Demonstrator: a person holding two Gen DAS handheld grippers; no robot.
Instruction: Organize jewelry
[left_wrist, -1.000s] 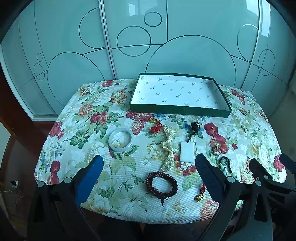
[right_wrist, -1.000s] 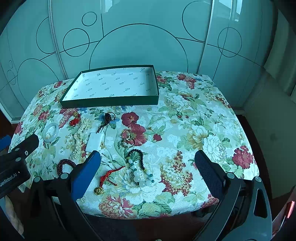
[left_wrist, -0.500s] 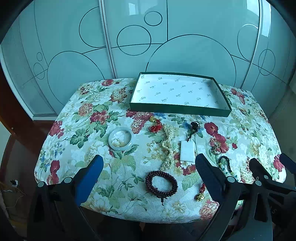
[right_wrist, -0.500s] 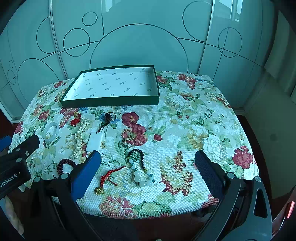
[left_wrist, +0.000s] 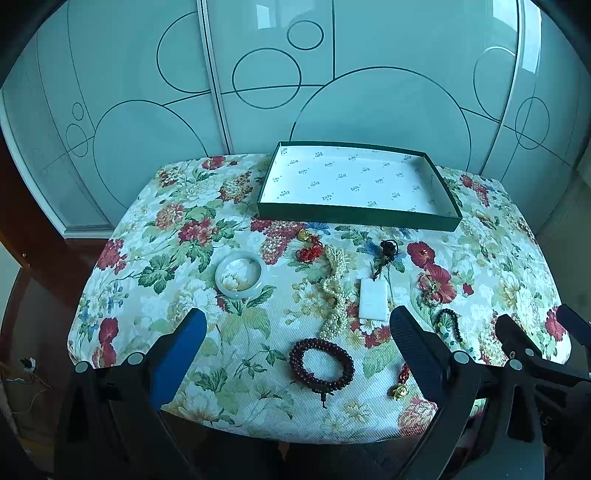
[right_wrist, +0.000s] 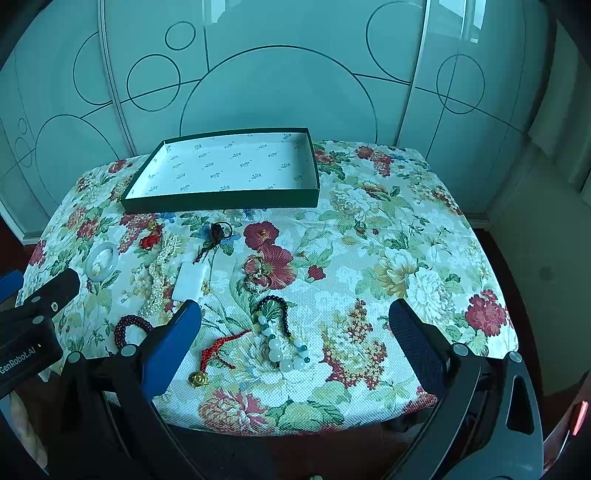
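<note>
An empty green tray (left_wrist: 354, 213) (right_wrist: 221, 202) with a white printed lining sits at the back of the floral table. Jewelry lies in front of it: a pale jade bangle (left_wrist: 241, 274), a pearl strand (left_wrist: 335, 291), a white pendant (left_wrist: 373, 303), a dark red bead bracelet (left_wrist: 321, 362), a red knot charm (left_wrist: 309, 251), and in the right wrist view a jade bead bracelet (right_wrist: 283, 343) and a red cord with a gold charm (right_wrist: 214, 354). My left gripper (left_wrist: 295, 332) and right gripper (right_wrist: 293, 325) are both open and empty, held over the table's front edge.
Frosted glass sliding doors with circle patterns (left_wrist: 295, 92) stand right behind the table. The table's front edge (left_wrist: 295, 432) drops to a dark floor. The right part of the floral cloth (right_wrist: 424, 258) holds no jewelry.
</note>
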